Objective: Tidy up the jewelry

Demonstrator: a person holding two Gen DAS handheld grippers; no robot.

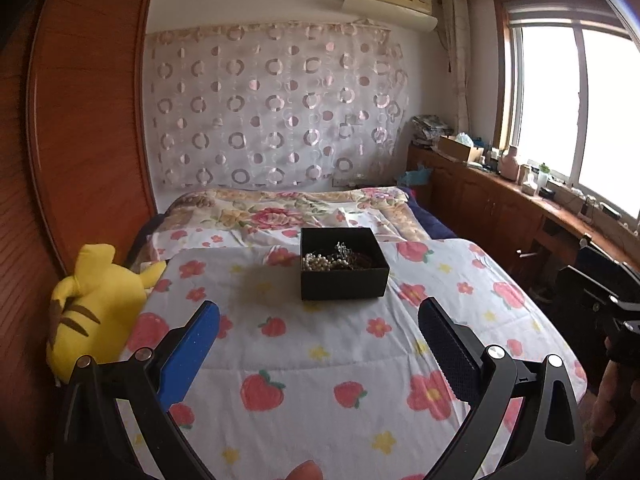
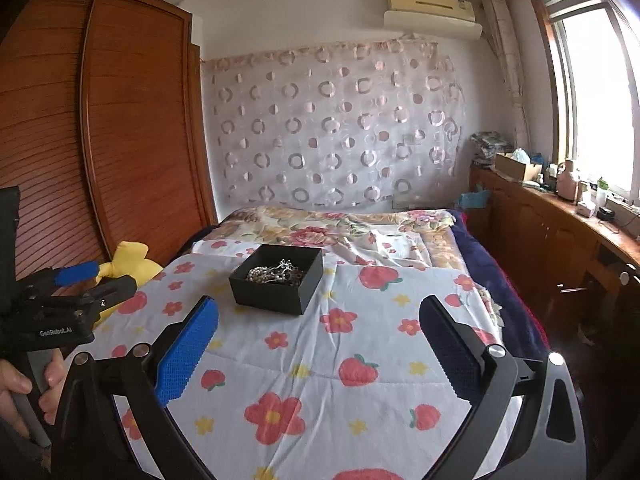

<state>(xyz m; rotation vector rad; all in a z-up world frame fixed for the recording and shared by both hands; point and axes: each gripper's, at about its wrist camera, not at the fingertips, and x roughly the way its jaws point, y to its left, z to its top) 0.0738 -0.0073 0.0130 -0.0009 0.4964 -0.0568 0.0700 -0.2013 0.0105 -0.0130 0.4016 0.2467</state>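
Left gripper [image 1: 319,314]: right up against the lens, blue pads spread wide, nothing between them. It hangs over the quilt, short of the box.
Right gripper [image 2: 319,314]: same deal, fingers gaping and carrying nothing, aimed at the box from a bit off to the right.
Hand [image 2: 16,390]: low in the right wrist view you can see fingers wrapped round the left tool's handle.
Black box [image 1: 344,280]: open top, no lid anywhere in view, sitting on the flowery quilt [image 1: 320,380] about mid-bed.
Jewelry [image 1: 334,260]: all heaped inside the box. I can make out a pearl strand [image 1: 318,263] and something silvery and spiky on top, plus darker bits I can't identify.
Where things stand: honestly fits both ends, either a pile waiting to be sorted out or pieces already gathered in. Can't call it.
Risk, tangles: if anyone pulls one piece, the pearls and that silver thing look knotted together, so the whole clump may come along.
Risk, box: it looks light and sits on soft bedding, so a poke at the rim could tip or slide it.
Risk, small bits: anything dropped on that busy print would be a pain to spot.
Plush [image 1: 96,308]: yellow toy at the left bed edge, well clear.
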